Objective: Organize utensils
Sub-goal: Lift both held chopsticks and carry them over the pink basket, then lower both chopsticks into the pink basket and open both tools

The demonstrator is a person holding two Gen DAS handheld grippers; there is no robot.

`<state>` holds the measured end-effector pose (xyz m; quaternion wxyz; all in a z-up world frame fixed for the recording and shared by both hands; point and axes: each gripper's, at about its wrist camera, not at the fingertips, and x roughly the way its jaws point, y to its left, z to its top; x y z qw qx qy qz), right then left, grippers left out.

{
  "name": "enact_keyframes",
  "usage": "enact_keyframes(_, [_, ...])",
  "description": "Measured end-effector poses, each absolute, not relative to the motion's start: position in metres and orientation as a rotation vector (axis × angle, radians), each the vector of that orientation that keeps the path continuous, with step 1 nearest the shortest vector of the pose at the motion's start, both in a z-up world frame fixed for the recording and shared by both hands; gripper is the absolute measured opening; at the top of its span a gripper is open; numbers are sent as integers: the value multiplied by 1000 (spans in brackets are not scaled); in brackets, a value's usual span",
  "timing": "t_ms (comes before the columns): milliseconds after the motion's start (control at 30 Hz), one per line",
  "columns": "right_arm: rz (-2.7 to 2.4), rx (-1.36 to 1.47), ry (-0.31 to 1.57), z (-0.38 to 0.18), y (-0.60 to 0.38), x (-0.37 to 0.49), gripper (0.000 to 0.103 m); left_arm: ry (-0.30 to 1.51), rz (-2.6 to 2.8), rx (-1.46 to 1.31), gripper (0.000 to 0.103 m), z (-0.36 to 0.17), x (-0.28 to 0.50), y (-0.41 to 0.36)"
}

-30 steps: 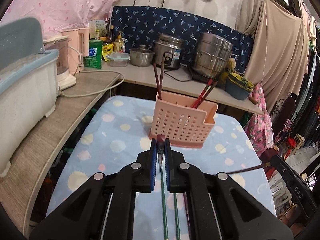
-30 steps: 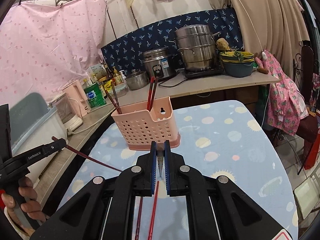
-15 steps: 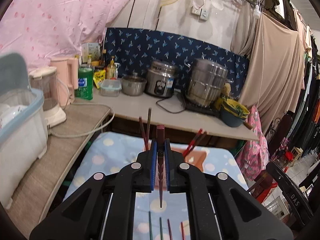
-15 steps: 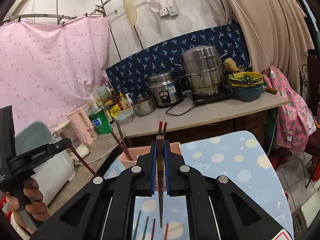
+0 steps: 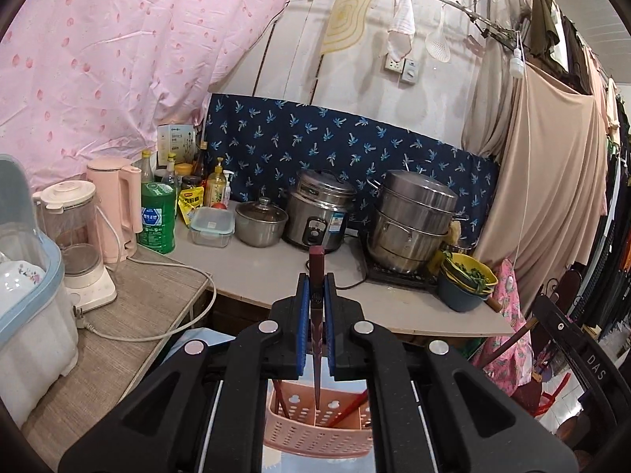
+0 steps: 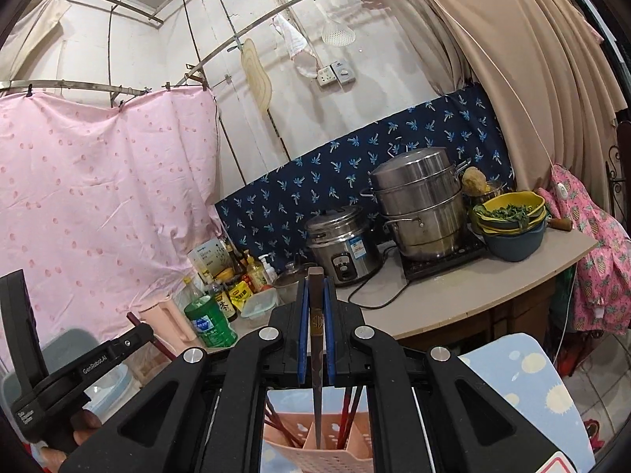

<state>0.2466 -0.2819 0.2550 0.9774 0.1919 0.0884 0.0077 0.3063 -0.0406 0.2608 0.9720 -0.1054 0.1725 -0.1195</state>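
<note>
Chopsticks: one [image 5: 316,311] clamped upright in left gripper [image 5: 315,307], one [image 6: 316,339] in right gripper [image 6: 315,315]. Pink holder [image 6: 315,453] at 6 o'clock. Next: lower tips into compartments.

Utensil basket [image 5: 315,429] on table [image 6: 524,386], counter [image 5: 394,299] behind

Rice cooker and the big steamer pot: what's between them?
Left wrist view: only bare countertop and a black cord between rice cooker and steamer pot.
</note>
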Motion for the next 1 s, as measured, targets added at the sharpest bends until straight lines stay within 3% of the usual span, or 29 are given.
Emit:
enact_keyframes(633, [-3, 342, 386, 163, -268, 311, 7, 479, -247, -173, 7, 192, 340, -49])
enact_keyframes(733, [-6, 336, 384, 161, -266, 307, 11, 482, -252, -170, 8, 189, 337, -49])
enact_keyframes(800, [-7, 330, 381, 162, -265, 303, 11, 482, -254, -165, 10, 188, 334, -49])
enact_keyframes(867, [-5, 331, 377, 165, -265, 299, 12, 489, -254, -164, 18, 189, 331, -49])
enact_keyframes(1000, [7, 342, 369, 170, -266, 286, 12, 502, -261, -160, 21, 189, 321, -49])
